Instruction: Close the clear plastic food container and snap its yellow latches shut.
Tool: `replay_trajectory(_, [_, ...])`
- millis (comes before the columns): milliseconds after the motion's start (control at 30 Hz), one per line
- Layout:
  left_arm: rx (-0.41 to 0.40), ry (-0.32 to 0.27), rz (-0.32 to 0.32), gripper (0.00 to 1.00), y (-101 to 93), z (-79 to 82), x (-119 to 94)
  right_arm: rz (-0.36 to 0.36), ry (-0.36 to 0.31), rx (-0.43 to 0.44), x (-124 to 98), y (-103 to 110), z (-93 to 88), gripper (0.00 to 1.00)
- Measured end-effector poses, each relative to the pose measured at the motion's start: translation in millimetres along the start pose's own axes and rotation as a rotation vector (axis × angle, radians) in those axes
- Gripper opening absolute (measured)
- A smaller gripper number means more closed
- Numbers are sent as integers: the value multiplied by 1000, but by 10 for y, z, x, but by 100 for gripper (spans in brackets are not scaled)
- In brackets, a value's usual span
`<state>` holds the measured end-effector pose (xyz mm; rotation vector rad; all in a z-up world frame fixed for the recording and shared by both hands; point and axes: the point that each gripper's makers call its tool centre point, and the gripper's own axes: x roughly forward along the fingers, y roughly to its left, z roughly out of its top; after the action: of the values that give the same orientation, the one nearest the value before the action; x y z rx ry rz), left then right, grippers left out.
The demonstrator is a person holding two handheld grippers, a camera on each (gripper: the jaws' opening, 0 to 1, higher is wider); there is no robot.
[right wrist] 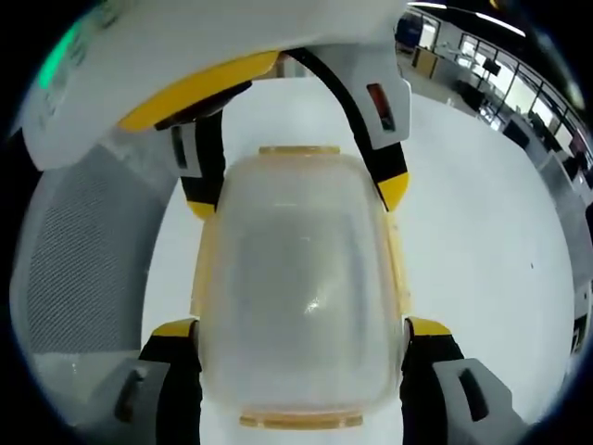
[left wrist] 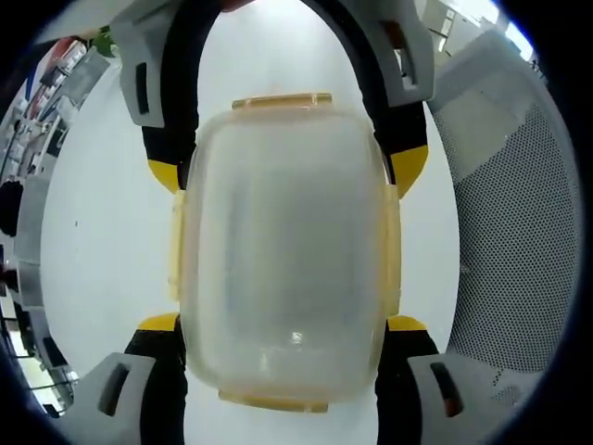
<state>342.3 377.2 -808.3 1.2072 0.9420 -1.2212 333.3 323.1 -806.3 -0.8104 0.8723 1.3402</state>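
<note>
The clear plastic food container [left wrist: 283,250] lies on a white table [left wrist: 102,241] with its lid on. Yellow latches [left wrist: 283,100] show at both ends, and long ones run flat along both sides. My left gripper [left wrist: 283,324] has its jaws wide, with the yellow tips pressed against the container's near corners. My right gripper [left wrist: 285,170] comes from the far end, and its tips hug the opposite corners. In the right gripper view the same container [right wrist: 301,278] sits between my right gripper [right wrist: 298,326] and my left gripper [right wrist: 296,199].
A grey mesh panel [left wrist: 519,232] stands close beside the container, and is seen again as the mesh panel [right wrist: 83,260]. The white table [right wrist: 491,241] spreads wide on the other side. Office furniture [right wrist: 482,56] shows far off.
</note>
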Motion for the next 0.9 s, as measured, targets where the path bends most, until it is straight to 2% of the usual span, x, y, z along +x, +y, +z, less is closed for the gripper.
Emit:
replay_trajectory(300, [5,-5,-3,85,9,-77,-5,-1,3,-3,39,-4,67,90])
replay_trajectory(533, [-7,-23,8,86,7,-68,-4,-2,13,-5,31,2,74,90])
replay_trajectory(667, [80,46,67,87,37,-167,27,-5,-14,13,50,6,123,90])
replay_trajectory(900, [23,-1,36,86,46,-132,3,1,4,7,50,11,111,90])
